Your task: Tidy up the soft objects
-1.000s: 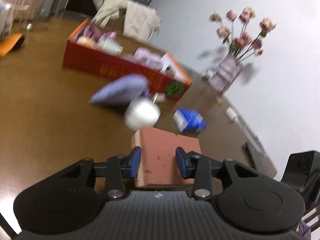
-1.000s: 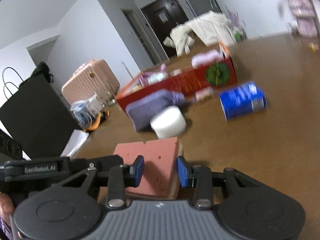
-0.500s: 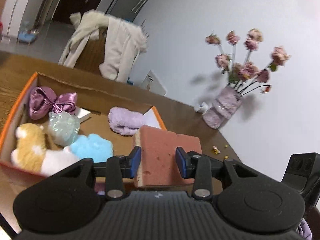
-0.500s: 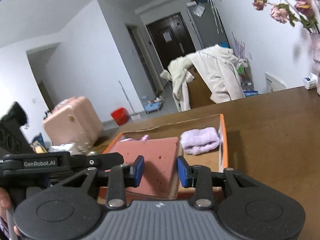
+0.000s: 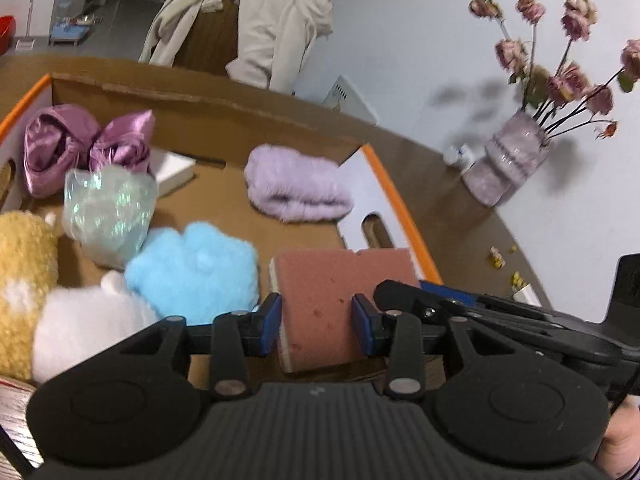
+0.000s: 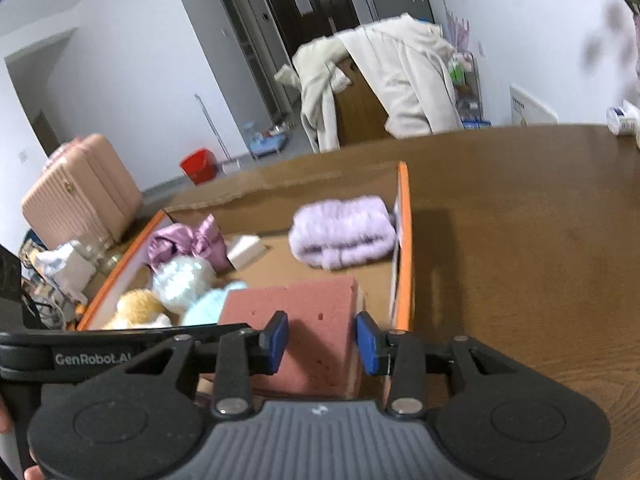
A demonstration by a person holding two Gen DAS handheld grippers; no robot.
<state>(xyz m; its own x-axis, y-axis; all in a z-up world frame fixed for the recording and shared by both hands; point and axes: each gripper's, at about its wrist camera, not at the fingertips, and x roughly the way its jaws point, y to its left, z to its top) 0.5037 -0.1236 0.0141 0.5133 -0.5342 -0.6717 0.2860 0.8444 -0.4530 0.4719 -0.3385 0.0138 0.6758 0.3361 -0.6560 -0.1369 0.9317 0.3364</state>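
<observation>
Sponge (image 5: 320, 304), pink with a pale underside, sits between the blue fingers (image 5: 269, 322) of the left gripper (image 5: 318, 322), which press on both its sides; the same sponge (image 6: 312, 320) also lies between the fingers (image 6: 276, 340) of the right gripper (image 6: 322, 342), the left pad touching it, the right pad just beside its edge, so I cannot tell whether that pair truly clamps it; the sponge hangs over the near right corner of the open cardboard box (image 5: 404, 216), whose rim is orange; inside the box lie a folded lilac fluffy cloth (image 5: 296, 184) by the right wall, a blue plush (image 5: 196, 268), a white plush (image 5: 84, 328), a yellow plush (image 5: 20, 272), a shimmering pale-green pouch (image 5: 108, 212), a purple satin bow (image 5: 80, 140) and a small white block (image 5: 172, 166); the box stands on the brown wooden counter (image 6: 520, 240); a vase of pink flowers (image 5: 508, 160) stands on the counter well to the right of the box; a cream garment (image 6: 392, 76) drapes over a chair beyond the counter.
</observation>
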